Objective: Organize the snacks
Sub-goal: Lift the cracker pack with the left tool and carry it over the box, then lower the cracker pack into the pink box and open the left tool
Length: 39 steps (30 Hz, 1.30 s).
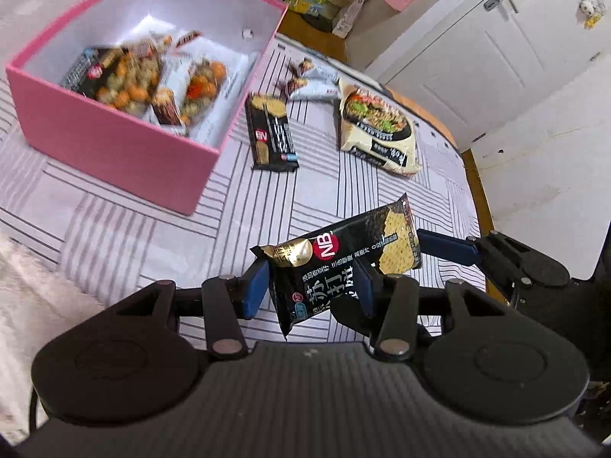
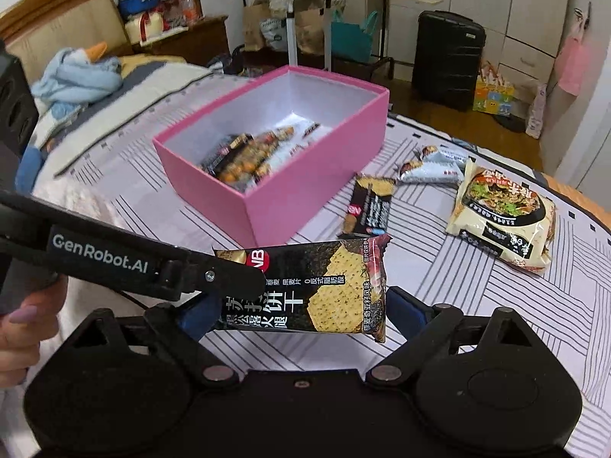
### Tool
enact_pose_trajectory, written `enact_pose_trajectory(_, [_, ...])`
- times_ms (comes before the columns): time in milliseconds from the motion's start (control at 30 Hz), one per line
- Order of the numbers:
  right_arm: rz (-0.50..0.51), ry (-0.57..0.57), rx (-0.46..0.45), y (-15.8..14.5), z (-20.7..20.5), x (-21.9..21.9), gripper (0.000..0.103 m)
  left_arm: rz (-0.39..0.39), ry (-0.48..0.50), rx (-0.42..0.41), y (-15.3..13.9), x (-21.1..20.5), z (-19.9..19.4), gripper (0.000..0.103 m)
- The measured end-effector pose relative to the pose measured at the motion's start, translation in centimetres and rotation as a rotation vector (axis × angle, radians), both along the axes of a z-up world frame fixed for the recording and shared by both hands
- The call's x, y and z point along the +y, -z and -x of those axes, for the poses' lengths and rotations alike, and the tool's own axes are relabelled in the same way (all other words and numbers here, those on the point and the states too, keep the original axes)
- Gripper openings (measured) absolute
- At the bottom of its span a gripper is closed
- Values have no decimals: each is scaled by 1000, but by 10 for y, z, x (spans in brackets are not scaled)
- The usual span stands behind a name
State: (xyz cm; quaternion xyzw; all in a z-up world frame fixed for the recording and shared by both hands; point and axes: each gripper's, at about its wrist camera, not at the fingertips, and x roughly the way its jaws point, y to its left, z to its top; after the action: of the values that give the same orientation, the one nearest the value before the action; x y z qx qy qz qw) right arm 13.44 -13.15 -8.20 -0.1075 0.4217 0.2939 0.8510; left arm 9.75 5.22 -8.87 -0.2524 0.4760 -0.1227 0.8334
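Note:
A black cracker packet (image 1: 343,252) (image 2: 324,286) hangs above the striped bedsheet, held by both grippers. My left gripper (image 1: 311,286) is shut on it, blue pads pinching its left part. In the right wrist view one of the left gripper's fingers (image 2: 229,274) crosses the packet's top-left corner. My right gripper (image 2: 301,309) is shut on the same packet, one pad at each short end. One of its blue fingers (image 1: 446,248) shows at the packet's right end. The open pink box (image 1: 114,145) (image 2: 305,198), beyond and to the left, holds several snack packets.
On the sheet right of the box lie a second black cracker packet (image 1: 272,133) (image 2: 368,206), a beige noodle packet (image 1: 376,129) (image 2: 500,213) and small silver-white snack packets (image 1: 313,80) (image 2: 431,168). A person's hand (image 2: 23,316) is at the left edge. The bed's edge runs close on the right.

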Motion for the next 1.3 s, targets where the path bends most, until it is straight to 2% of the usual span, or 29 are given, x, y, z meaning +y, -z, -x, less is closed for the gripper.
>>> enact_pose_trajectory(200, [-38, -21, -15, -26, -3, 19, 95, -38, -9, -73, -31, 17, 11, 47])
enact_pose_trajectory(300, [-45, -50, -26, -33, -12, 34, 95, -57, -43, -114, -45, 29, 14, 47])
enact_pose_trajectory(533, [-74, -63, -53, -30, -52, 75, 93, -92, -107, -155, -56, 62, -11, 47])
enact_pose_trajectory(700, [-67, -125, -67, -14, -87, 110, 92, -97, -166, -137, -48, 94, -44, 47])
enact_pose_trajectory(967, [-63, -202, -20, 17, -129, 147, 92, -134, -227, -64, -17, 128, -91, 47])
enact_pose_trajectory(1067, [-48, -217, -15, 29, -135, 154, 92, -163, -237, -29, -6, 133, -103, 48])
enact_pose_trajectory(1167, [1, -225, -63, 36, -131, 156, 92, -201, -234, -2, 4, 133, -109, 55])
enact_pose_trajectory(1233, [9, -223, -91, 32, -127, 151, 92, -230, -243, 15, 8, 131, -113, 62])
enact_pose_trajectory(1300, [-9, -217, -110, 22, -124, 140, 92, -287, -264, 4, 7, 126, -111, 62])
